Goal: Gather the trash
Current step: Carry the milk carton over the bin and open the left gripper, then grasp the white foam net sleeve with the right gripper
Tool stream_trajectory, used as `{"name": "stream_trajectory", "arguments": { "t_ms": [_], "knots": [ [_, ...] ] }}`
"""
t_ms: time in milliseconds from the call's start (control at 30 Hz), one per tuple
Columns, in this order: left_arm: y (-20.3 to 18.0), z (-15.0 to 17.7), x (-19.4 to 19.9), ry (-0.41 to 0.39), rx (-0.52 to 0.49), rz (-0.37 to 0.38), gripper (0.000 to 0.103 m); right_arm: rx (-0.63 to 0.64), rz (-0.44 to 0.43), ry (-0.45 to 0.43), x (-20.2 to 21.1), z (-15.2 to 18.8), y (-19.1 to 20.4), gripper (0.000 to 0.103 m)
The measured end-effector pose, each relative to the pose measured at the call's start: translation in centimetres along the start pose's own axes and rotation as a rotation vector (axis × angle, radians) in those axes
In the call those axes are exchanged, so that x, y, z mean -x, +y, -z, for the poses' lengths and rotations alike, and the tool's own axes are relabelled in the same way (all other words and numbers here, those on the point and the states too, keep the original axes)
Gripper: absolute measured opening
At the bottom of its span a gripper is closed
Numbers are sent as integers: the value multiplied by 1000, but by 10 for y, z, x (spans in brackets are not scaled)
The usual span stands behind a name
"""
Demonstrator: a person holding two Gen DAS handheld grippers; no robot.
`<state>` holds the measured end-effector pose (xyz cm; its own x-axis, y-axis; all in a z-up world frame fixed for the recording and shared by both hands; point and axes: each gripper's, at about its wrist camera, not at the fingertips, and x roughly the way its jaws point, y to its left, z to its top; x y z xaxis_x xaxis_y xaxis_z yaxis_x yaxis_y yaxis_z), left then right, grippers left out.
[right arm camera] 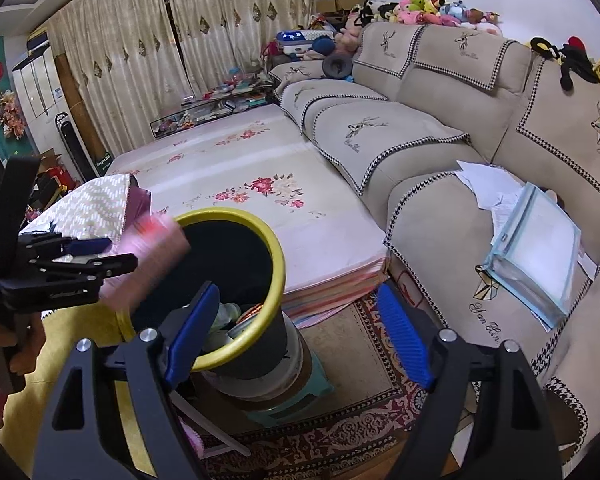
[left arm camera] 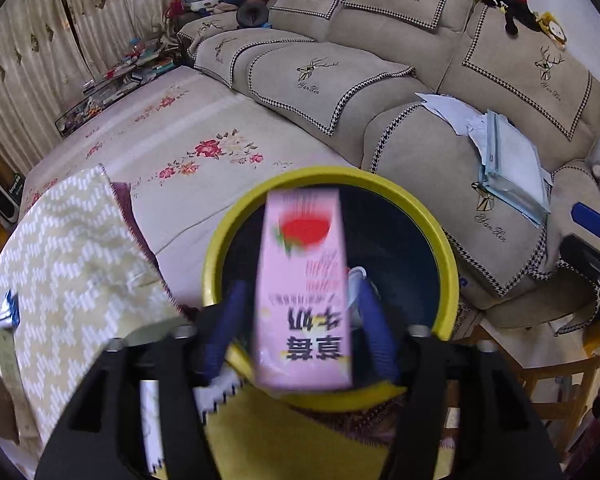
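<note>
The pink milk carton [left arm camera: 304, 292] is blurred, between the wide jaws of the left gripper [left arm camera: 302, 320] w/o pad contact, over the yellow-rimmed bin [left arm camera: 448, 248]. Right gripper [right arm camera: 296, 332] is wide open, empty, near the bin's right side.

Both views are evenly and fairly brightly lit by soft indoor light, with no harsh glare and only faint shadows beneath the sofa [left arm camera: 380, 92] cushions. The fisheye lenses bend the curtains [right arm camera: 148, 52] and sofa into curves, and black vignette fills the corners. The pink milk carton [left arm camera: 304, 288] is smeared by motion blur in both views, its print streaked. The inside of the yellow-rimmed bin [right arm camera: 276, 256] is dark.
</note>
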<state>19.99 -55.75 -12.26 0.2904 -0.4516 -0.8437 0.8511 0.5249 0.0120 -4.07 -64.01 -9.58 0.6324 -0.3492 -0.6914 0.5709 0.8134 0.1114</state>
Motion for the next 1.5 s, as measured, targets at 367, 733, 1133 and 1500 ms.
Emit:
{"name": "stream_trajectory", "arguments": {
  "t_ms": [367,733,1133,1500],
  "knots": [
    [36,42,88,-144,129,12,86,21,-36,23,-8,8,21,79],
    [109,217,201,-196,374,-151,92,165,-172,72,-24,12,127,80],
    [166,364,261,-186,609,-388,92,405,-449,78,-15,18,328,80],
    [186,384,282,-219,664,-402,94,478,-553,61,-32,-9,473,80]
  ]
}}
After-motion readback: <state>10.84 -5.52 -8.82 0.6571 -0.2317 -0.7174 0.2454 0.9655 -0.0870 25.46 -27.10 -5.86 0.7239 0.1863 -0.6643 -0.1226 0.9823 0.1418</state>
